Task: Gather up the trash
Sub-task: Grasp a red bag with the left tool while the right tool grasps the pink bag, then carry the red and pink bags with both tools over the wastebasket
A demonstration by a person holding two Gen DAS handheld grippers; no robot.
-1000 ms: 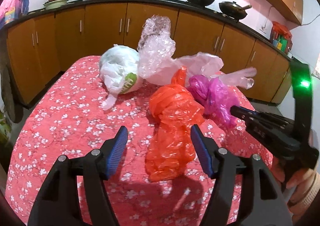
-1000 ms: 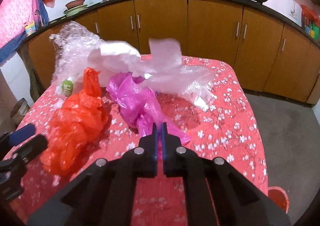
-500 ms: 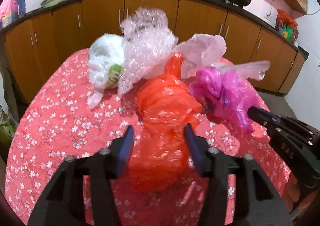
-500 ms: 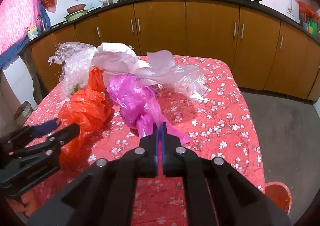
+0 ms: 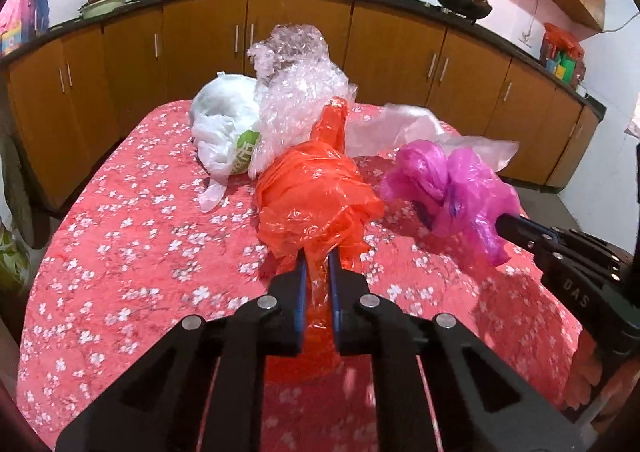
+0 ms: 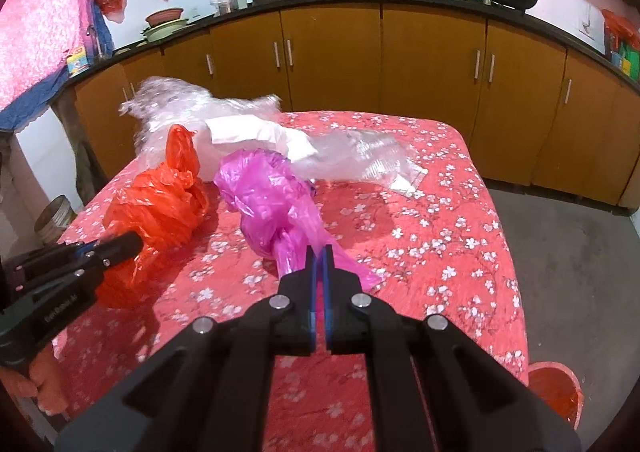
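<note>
While both of my grippers point down and forward over the red flowered tabletop, each one already has a bag. My left gripper has just been closing, and its blue pads now pinch the near tail of the orange bag. That bag runs straight away from the gripper, its long axis in line with the fingers and its knotted top pointing at the far cabinets. My right gripper is pressed together on the thin near tail of the pink bag, which likewise stretches away from it, leaning a little to the left. In the left view the two bags lie side by side, close but apart, orange on the left. Beyond them lie a white bag, a bubble wrap wad and clear plastic, nearer the tabletop's far edge, with no gripper on them. I judge the next move is to lift both bags toward me.
</note>
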